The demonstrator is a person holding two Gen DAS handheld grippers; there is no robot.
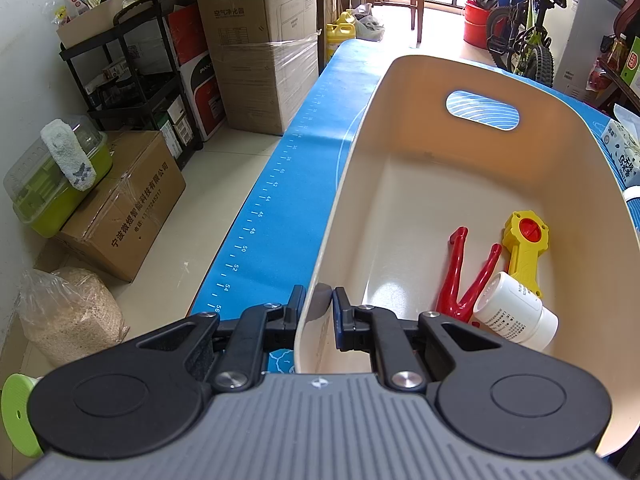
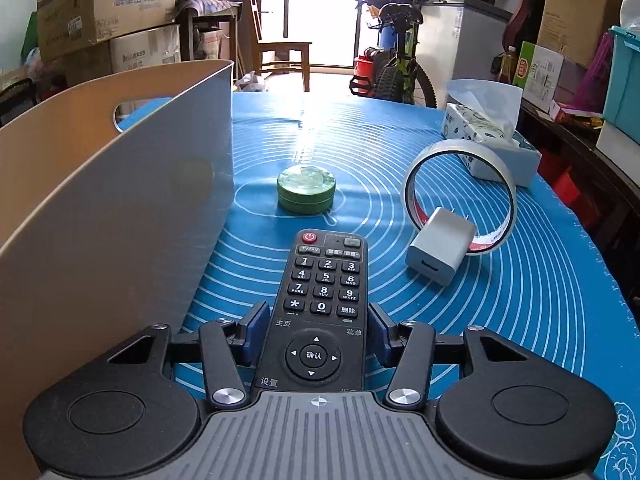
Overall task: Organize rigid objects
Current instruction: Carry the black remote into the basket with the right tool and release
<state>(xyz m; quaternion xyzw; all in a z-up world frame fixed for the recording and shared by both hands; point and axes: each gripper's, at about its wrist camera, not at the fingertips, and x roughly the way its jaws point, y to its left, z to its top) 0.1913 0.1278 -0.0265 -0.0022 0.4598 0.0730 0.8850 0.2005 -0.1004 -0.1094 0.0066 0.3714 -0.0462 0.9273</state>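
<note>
A beige bin (image 1: 400, 128) stands on the blue mat (image 1: 280, 184). My left gripper (image 1: 317, 306) is shut on the bin's near left rim, one finger on each side of the wall. Inside lie a red clip (image 1: 460, 284), a yellow and red tool (image 1: 524, 244) and a white bottle (image 1: 516, 312). In the right wrist view my right gripper (image 2: 318, 322) is shut on a black remote (image 2: 320, 300) lying on the mat (image 2: 520, 300), just right of the bin's wall (image 2: 120, 200).
On the mat beyond the remote sit a green round tin (image 2: 306, 189), a white charger (image 2: 440, 251), a tape roll (image 2: 460, 196) and a tissue pack (image 2: 488, 140). Boxes (image 1: 256, 40), a black cart (image 1: 132, 80) and a bicycle (image 2: 400, 60) stand around the table.
</note>
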